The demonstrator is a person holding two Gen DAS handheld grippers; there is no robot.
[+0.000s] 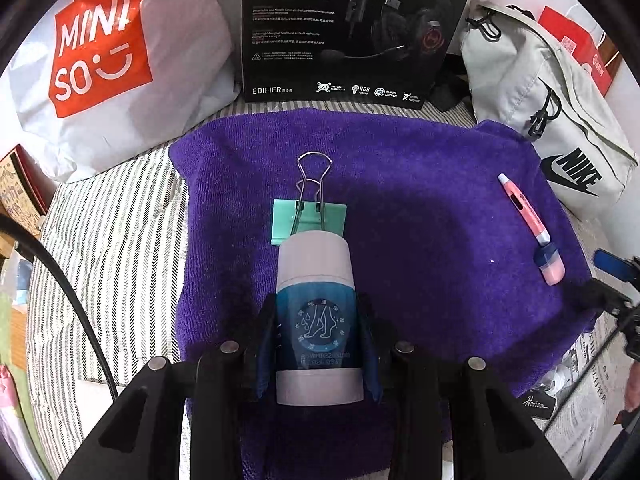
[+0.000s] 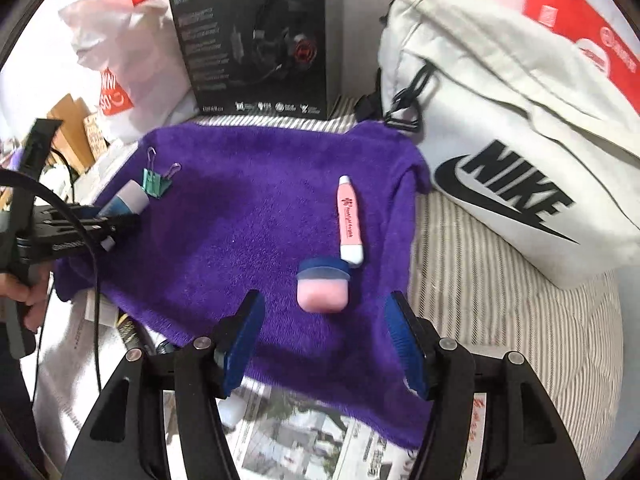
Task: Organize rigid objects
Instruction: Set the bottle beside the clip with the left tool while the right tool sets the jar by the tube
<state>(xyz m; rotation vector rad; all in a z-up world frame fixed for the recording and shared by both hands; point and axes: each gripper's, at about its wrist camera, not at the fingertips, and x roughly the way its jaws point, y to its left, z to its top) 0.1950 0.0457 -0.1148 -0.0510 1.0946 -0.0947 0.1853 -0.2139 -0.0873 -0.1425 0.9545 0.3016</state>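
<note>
My left gripper (image 1: 318, 344) is shut on a white and blue stick tube (image 1: 316, 320), held low over the purple towel (image 1: 420, 220); its cap end almost touches a green binder clip (image 1: 308, 216). A pink pen (image 1: 522, 208) and a pink eraser with a blue sleeve (image 1: 550, 264) lie at the towel's right. In the right wrist view my right gripper (image 2: 324, 340) is open, its jaws wide on either side of the eraser (image 2: 323, 286), just short of it. The pen (image 2: 350, 220) lies beyond it. The clip (image 2: 154, 184) and the held tube (image 2: 128, 200) show at the far left.
A black headset box (image 1: 348, 28) stands behind the towel. A white Miniso bag (image 1: 104, 76) is at the back left and a white Nike bag (image 1: 552, 120) at the right. The towel (image 2: 260, 208) lies on striped bedding (image 1: 112, 248). Newspaper (image 2: 304, 440) lies under its near edge.
</note>
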